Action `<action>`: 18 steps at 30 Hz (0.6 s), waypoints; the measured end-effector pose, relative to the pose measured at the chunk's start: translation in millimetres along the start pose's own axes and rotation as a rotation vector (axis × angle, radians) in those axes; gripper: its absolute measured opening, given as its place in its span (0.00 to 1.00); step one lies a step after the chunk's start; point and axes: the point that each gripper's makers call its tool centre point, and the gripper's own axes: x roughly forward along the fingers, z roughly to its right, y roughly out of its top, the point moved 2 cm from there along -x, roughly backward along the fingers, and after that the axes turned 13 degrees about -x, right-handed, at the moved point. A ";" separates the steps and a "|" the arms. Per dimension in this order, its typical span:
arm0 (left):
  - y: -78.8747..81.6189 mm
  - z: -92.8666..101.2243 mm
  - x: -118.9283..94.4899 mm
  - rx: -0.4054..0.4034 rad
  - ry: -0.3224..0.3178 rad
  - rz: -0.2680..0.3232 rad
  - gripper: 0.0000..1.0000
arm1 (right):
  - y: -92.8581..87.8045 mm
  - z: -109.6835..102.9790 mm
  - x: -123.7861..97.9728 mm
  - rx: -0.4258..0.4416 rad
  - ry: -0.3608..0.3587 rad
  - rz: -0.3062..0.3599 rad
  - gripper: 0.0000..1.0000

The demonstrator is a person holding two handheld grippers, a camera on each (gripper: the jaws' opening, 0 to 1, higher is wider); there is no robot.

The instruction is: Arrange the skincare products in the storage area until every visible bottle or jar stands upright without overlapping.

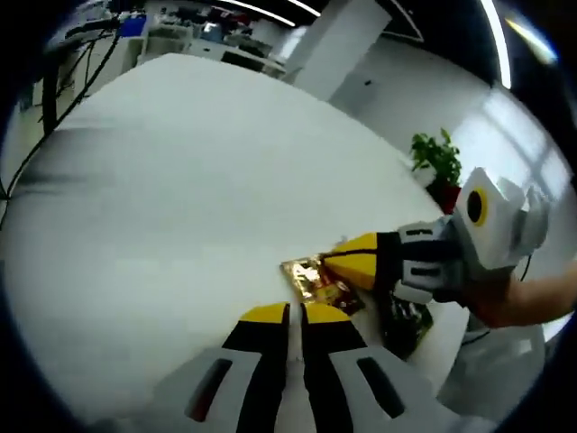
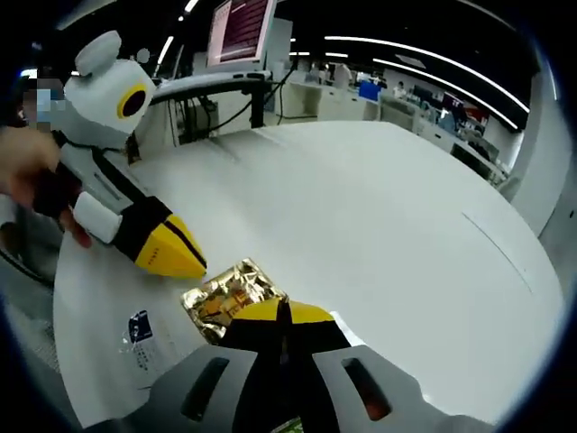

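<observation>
In the left gripper view my left gripper (image 1: 295, 313) rises from 6 o'clock with its two yellow-tipped jaws pressed together, only a thin slit between them, and nothing is held. Just beyond the tips, toward 1 o'clock, lies a gold foil sachet (image 1: 317, 281) flat on the white table (image 1: 180, 207). The right gripper (image 1: 347, 257) enters from 3 o'clock, carried by a person's hand (image 1: 518, 302), and its yellow tips rest at the upper edge of the sachet; I cannot tell from here if they touch it. Below that gripper, at about 4 o'clock, is a dark packet (image 1: 407, 325) near the table edge. Far behind, at 2 o'clock, stands a green potted plant (image 1: 437, 162).

In the right gripper view my right gripper (image 2: 282, 313) also comes up from 6 o'clock, jaws clenched together at the tips, which lie over the near edge of the gold foil sachet (image 2: 225, 293); whether it pinches the foil I cannot tell. The left gripper (image 2: 176, 253) comes in from 9 o'clock with its tips closed, just beside the far corner of the sachet. A clear sachet with dark print (image 2: 144, 338) lies at 8 o'clock. At 11 o'clock, far away, is a monitor (image 2: 243, 27).
</observation>
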 end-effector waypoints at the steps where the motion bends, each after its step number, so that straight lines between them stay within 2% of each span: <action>1: 4.2 4.3 -0.4 0.035 -0.020 0.009 0.00 | 0.2 0.1 0.3 0.004 -0.004 0.000 0.01; 2: 6.4 6.5 0.3 0.062 -0.027 0.012 0.00 | 0.0 0.4 0.6 0.013 -0.011 0.000 0.01; 5: 7.9 17.9 9.2 0.236 -0.025 -0.002 0.02 | 0.3 0.9 1.1 0.039 -0.024 -0.001 0.01; 7: 3.7 26.1 16.6 0.299 -0.024 -0.031 0.05 | 1.9 0.8 3.3 0.046 -0.035 -0.005 0.01; 11: -0.5 25.5 26.8 0.420 0.044 -0.067 0.09 | 2.2 0.2 3.4 0.063 -0.044 -0.010 0.01; 15: -2.2 13.9 30.3 0.517 0.117 -0.097 0.12 | 1.9 0.2 3.4 0.070 -0.051 -0.011 0.01; 16: 0.8 21.2 29.8 0.519 0.100 -0.073 0.12 | 1.9 0.2 3.5 0.072 -0.052 -0.011 0.01; 18: 3.8 15.9 30.1 0.545 0.108 -0.088 0.14 | 1.7 0.1 3.4 0.082 -0.056 -0.011 0.01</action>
